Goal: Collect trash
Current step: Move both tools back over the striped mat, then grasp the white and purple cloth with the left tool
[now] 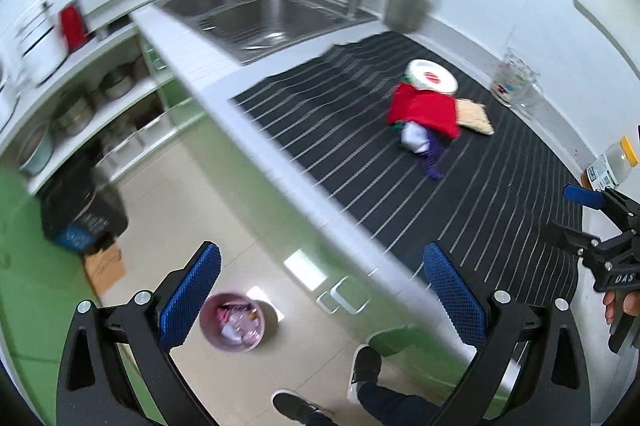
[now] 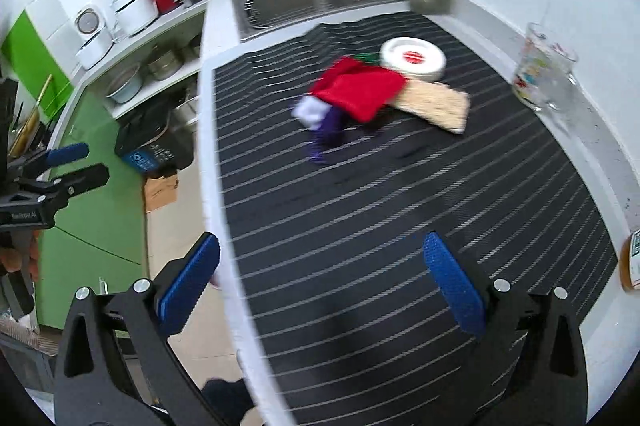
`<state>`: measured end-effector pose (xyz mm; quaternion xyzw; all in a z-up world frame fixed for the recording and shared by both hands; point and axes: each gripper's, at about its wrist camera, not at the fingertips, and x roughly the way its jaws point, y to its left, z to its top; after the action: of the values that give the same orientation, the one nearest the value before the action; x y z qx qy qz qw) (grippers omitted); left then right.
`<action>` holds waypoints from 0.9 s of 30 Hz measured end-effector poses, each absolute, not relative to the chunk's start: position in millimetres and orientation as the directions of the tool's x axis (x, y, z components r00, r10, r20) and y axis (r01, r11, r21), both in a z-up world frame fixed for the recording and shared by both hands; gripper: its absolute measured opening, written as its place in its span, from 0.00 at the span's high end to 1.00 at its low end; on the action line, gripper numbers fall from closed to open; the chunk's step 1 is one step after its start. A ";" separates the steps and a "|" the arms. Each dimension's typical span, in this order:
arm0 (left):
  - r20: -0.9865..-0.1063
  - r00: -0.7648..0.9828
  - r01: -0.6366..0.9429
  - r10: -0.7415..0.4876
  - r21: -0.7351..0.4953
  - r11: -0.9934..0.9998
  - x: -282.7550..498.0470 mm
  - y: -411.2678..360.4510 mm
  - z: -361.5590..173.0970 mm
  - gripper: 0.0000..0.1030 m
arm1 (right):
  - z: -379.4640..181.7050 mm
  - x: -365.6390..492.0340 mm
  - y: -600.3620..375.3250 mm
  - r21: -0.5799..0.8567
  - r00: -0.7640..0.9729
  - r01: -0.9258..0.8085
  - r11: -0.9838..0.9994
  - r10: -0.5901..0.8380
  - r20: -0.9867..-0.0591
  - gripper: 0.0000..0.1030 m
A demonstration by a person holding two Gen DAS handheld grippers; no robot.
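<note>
Both claws hang wide apart and empty. The left claw (image 1: 320, 290) sits low in the left wrist view, its blue mesh pads spread over the white counter edge (image 1: 256, 141), with cream floor tiles below. The right claw (image 2: 322, 286) is low in the right wrist view, splayed just as wide above the black mat with thin white stripes (image 2: 400, 209) that covers the counter.

The trash lies in one small heap right of centre in the left view and just above centre in the right view. On top is a crumpled red wrapper (image 2: 356, 91), bright and folded like a soft pouch. A white scrap (image 2: 306, 111) and a purple strip (image 2: 328, 133) poke out from its lower left side, the purple trailing onto the mat. A tan woven-looking flat piece (image 2: 436, 103) sticks out on the right from under the red. Touching the heap's upper edge is a round white lid with a red centre mark (image 2: 414, 59), lying flat, with a bit of green just showing beside it.

Down on the floor, lower centre of the left view, stands a small pink round bin (image 1: 234, 322) already holding crumpled bits. A steel sink (image 1: 260, 13) sits in the upper middle, and a clear printed glass jug (image 2: 544, 69) stands at the right, well apart from the heap.
</note>
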<state>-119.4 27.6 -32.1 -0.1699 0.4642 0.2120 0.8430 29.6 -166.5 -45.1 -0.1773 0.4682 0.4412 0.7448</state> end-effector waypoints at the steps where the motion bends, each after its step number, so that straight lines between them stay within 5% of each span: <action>1: -0.856 0.480 -0.503 0.192 -0.090 0.859 -110.3 23.8 -32.9 0.06 | -45.7 35.4 -169.8 0.152 0.173 -0.818 0.554 0.489 -0.855 0.03; 23: -0.913 0.395 -0.364 0.103 -0.053 0.930 61.3 33.4 -104.3 0.06 | -89.4 130.5 -175.1 0.199 0.152 -0.718 0.667 0.430 -0.890 0.03; 25: -0.914 0.396 -0.356 0.093 -0.059 0.932 64.9 34.8 -107.7 0.12 | -93.2 135.7 -174.6 0.204 0.149 -0.711 0.673 0.428 -0.892 0.03; 27: -0.918 0.387 -0.352 0.090 -0.058 0.934 68.9 35.2 -112.2 0.29 | -95.6 139.9 -173.5 0.209 0.147 -0.707 0.676 0.428 -0.892 0.03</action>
<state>68.9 35.2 -112.2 -0.1223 0.5370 0.1341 0.8238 139.9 -173.5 -95.6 -0.1311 0.5310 0.3804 0.7457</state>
